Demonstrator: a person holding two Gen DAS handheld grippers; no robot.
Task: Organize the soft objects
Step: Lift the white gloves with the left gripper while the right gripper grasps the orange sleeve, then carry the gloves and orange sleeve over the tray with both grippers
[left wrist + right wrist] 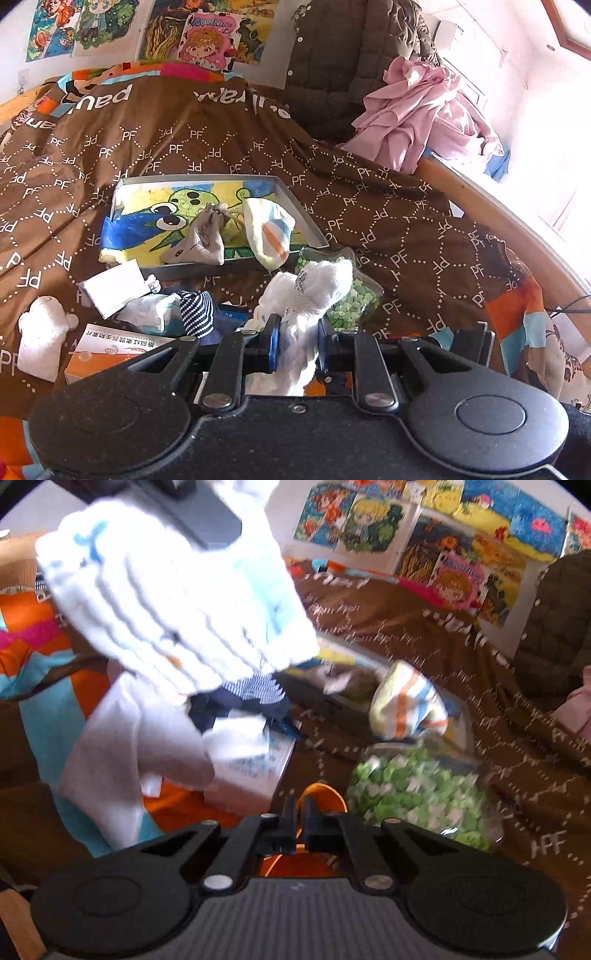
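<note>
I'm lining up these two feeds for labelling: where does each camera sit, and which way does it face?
Left wrist: on the left gripper, looking down across the bed at the tray; its fingers clamp a white sock.
Right wrist: on the right gripper, shut, facing the bed.
Shared: white sock, striped sock, green-filled dish.
</note>
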